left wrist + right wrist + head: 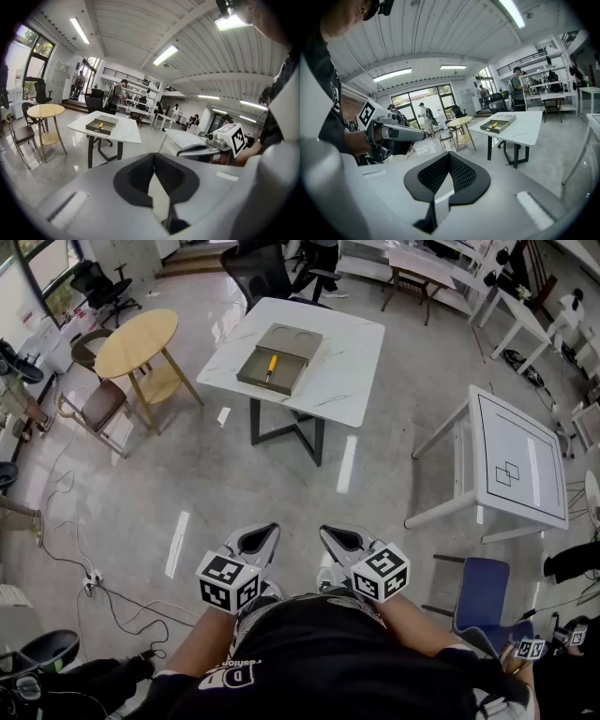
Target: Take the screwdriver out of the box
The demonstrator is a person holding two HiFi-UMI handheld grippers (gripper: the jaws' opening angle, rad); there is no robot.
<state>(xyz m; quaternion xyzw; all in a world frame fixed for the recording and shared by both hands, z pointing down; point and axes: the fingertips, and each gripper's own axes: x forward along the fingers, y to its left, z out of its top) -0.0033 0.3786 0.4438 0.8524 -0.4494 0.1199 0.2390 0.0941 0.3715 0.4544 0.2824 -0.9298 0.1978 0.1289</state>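
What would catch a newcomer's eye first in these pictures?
The yellow-handled screwdriver stands out, lying in the open box on the white table across the room. Close to the person's body, the left gripper and right gripper are far from it, jaws together and empty.

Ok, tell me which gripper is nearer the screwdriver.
Left, slightly. The left gripper is almost straight back from the screwdriver; the right gripper sits off to its right. Both are far away.
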